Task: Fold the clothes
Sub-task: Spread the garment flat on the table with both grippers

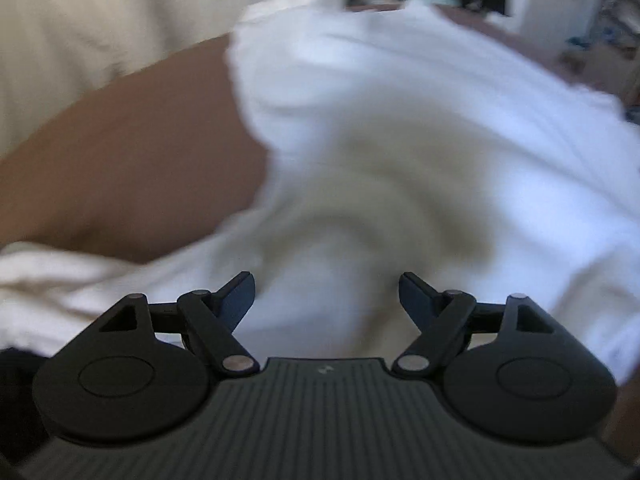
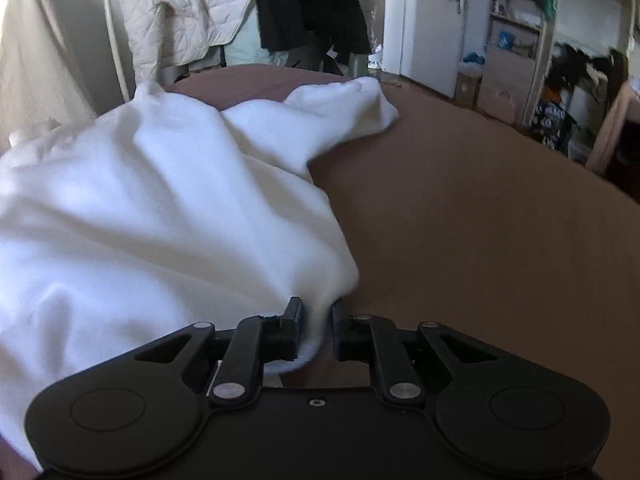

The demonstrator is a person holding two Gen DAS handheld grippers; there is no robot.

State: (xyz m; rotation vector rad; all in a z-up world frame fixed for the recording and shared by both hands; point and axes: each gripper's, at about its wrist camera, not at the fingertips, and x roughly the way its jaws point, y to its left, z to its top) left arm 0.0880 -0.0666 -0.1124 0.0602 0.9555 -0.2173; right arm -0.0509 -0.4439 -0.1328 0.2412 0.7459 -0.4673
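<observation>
A white garment (image 1: 400, 140) lies crumpled on a brown bed surface (image 1: 120, 160); the left wrist view is blurred. My left gripper (image 1: 326, 296) is open just above the garment's near part, with nothing between its fingers. In the right wrist view the same white garment (image 2: 140, 208) spreads to the left, with a sleeve-like end (image 2: 352, 100) reaching far. My right gripper (image 2: 316, 320) is shut on a corner of the garment at its near right edge, above the brown surface (image 2: 480, 220).
A quilted cream jacket (image 2: 188, 12) and dark clothes (image 2: 316, 4) hang behind the bed. A white door (image 2: 432, 20), shelves and boxes (image 2: 500, 80) stand at the far right. A cream curtain (image 1: 80, 20) hangs at the left.
</observation>
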